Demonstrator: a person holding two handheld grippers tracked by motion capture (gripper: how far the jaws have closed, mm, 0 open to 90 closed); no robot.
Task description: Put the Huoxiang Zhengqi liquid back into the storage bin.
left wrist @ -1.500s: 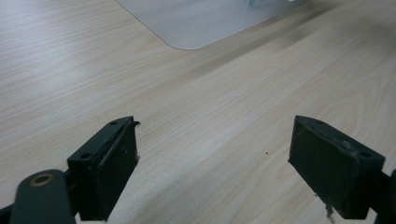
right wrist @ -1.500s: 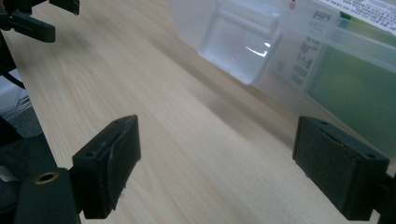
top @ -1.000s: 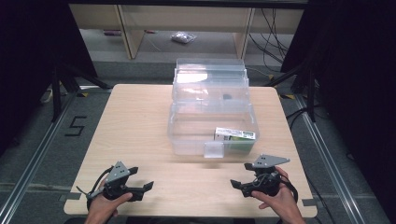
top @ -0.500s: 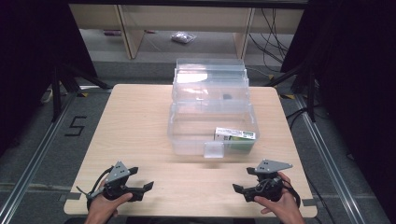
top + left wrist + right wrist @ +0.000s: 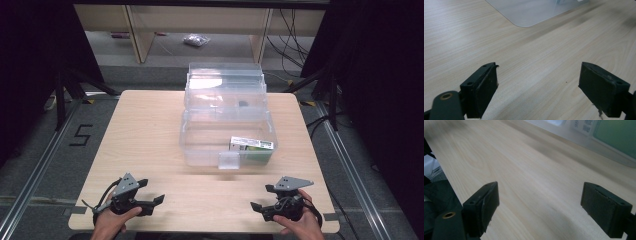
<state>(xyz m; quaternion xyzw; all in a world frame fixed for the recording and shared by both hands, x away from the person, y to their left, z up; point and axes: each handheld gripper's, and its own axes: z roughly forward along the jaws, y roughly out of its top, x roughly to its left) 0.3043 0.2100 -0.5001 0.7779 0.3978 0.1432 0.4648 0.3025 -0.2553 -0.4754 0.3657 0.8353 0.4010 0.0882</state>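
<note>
Currently both jaws are spread wide and nothing is held: the left gripper (image 5: 150, 200) and right gripper (image 5: 260, 206) are rested near the table (image 5: 145, 130) edge, well short of the clear box (image 5: 227, 135). The carton (image 5: 251, 145) inside could be missed if the thin wall is clipped.

A light wooden table (image 5: 150, 130) with rounded corners. A clear plastic storage box (image 5: 200, 145) with its lid open sits on the middle, toward the far edge. The near half is bare wood.
</note>
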